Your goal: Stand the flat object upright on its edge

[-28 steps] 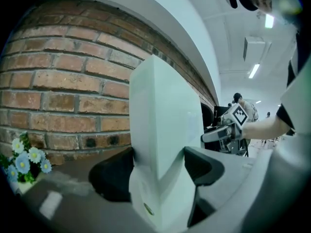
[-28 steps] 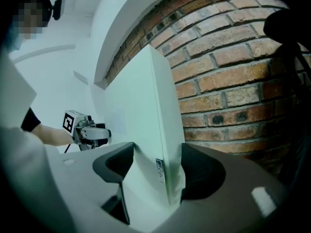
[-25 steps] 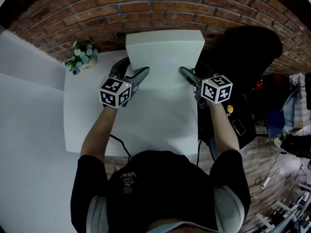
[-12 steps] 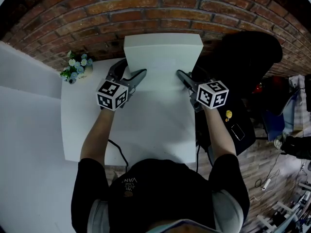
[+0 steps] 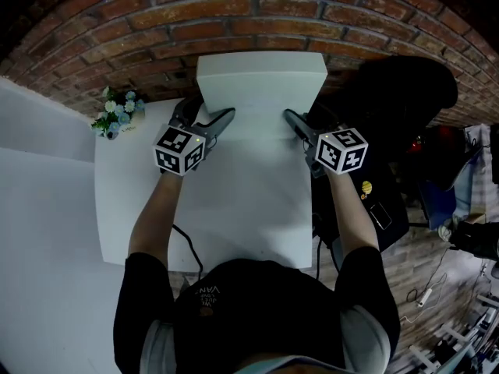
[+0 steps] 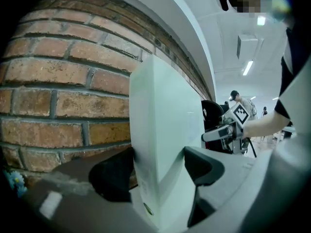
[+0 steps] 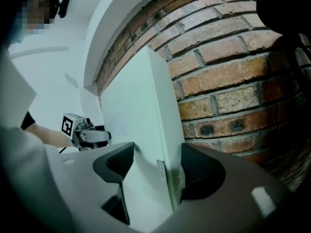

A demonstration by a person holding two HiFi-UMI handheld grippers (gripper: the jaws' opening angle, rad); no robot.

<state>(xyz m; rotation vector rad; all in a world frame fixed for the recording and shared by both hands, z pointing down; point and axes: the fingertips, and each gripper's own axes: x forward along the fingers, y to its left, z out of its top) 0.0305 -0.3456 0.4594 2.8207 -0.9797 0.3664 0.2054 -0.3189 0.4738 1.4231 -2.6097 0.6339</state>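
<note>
Rough brick wall (image 5: 234, 6) backs a smooth white rectangular slab (image 5: 261, 76) pinched by left gripper (image 6: 158, 155) and right gripper (image 7: 156, 150).

Head view is dim, vignetted and fisheye-bent at its edges; gripper views, brighter under ceiling strips (image 6: 248, 68), show blurred near jaws and a green-tinted board (image 6: 160, 144).

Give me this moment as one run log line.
white slab: upright on table, near brick wall | left tongs: shut on its left edge | right tongs: shut on its right edge
</note>
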